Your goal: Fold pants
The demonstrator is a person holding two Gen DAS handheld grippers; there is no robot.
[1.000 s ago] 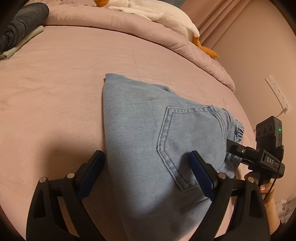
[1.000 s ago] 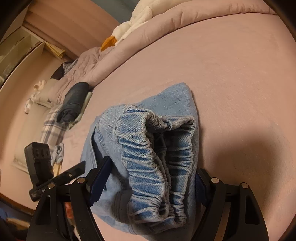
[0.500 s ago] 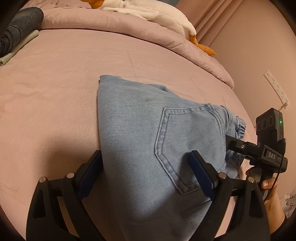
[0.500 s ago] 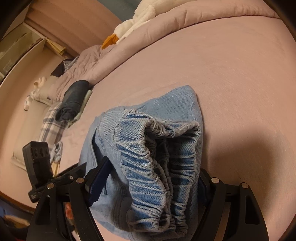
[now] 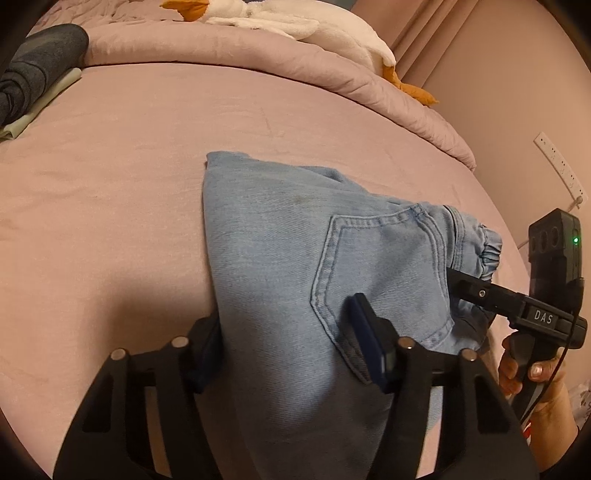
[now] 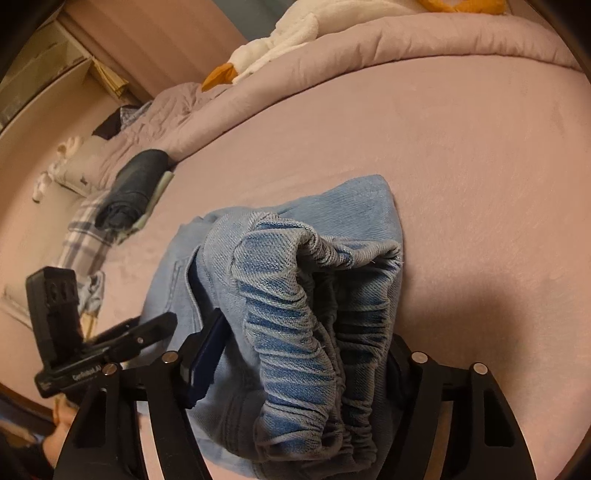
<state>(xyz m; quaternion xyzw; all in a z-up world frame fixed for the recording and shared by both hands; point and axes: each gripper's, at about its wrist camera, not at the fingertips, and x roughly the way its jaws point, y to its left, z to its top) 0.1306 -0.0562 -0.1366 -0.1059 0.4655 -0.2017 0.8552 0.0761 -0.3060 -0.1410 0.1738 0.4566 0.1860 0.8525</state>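
— So, where are the pants (image 5: 295, 258)?

— Folded on the pink bed (image 5: 129, 166), mid-sheet. A rumpled duvet (image 5: 332, 66) and white plush goose (image 5: 314, 26) line its far edge; dark folded clothes (image 5: 33, 62) sit at the far left corner.

— And the claws?

— The left claw (image 5: 288, 339) straddles the denim, both pads against it. The right claw (image 6: 299, 354) brackets the elastic waistband (image 6: 314, 314) likewise.

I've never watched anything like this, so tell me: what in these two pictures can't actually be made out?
- Left wrist view: the near end of the jeans is covered by the left gripper and cut off by the bottom edge.
- Right wrist view: the right gripper has one finger buried behind the bunched waistband, so its grip stays unclear.
- Right wrist view: the items beside the bed are too small to identify.
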